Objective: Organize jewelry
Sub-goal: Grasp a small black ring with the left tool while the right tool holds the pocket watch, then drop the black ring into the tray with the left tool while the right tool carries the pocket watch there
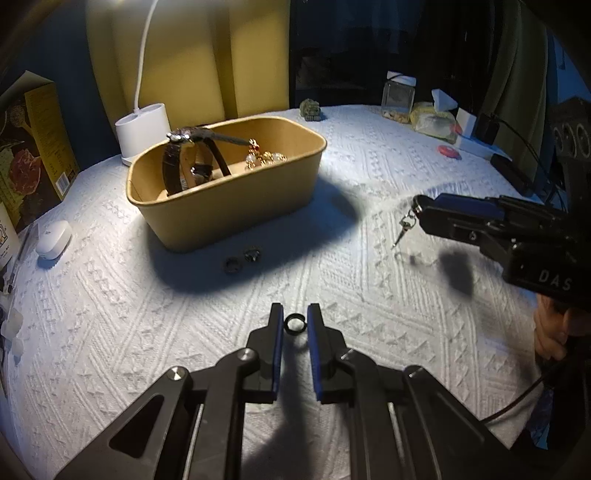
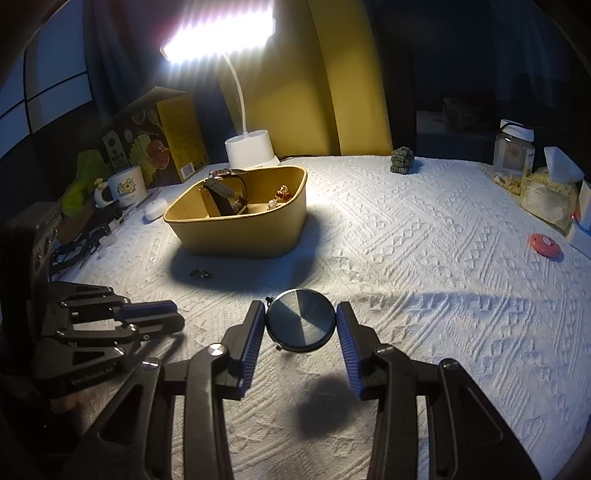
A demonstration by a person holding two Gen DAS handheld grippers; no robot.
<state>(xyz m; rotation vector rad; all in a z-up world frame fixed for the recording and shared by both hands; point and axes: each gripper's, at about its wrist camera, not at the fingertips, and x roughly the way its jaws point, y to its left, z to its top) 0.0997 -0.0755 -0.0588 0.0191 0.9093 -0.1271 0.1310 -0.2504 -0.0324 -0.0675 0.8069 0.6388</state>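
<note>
Right then, my left tool (image 1: pixel 295 323) had a small dark ring (image 1: pixel 294 324) between its blue pads. The pads looked as if they were just touching the ring's sides, so I took it that the ring was pinched. I held it by the sides so it would not roll away.

My right tool (image 2: pixel 301 320) was pinching a round dark disc (image 2: pixel 301 320), like a watch face or a locket, by its edges. In the left view a thin chain (image 1: pixel 404 226) hung down from that tool, so the disc was up off the white cloth (image 2: pixel 424 258) on the desk. Holding the edges kept the flat face clean, I thought.

Two more small dark rings (image 1: pixel 242 260) lay on the cloth, just in front of the tan box (image 1: pixel 229 206). They were not yet put away.

The tan box sat under the lamp (image 2: pixel 221 33), well apart from both tools. Inside it were watches with dark straps (image 1: pixel 192 162), leaning on one side. On the other side were some gold and pearl pieces (image 1: pixel 262 157). I guessed the ring and the disc should go in there too.
</note>
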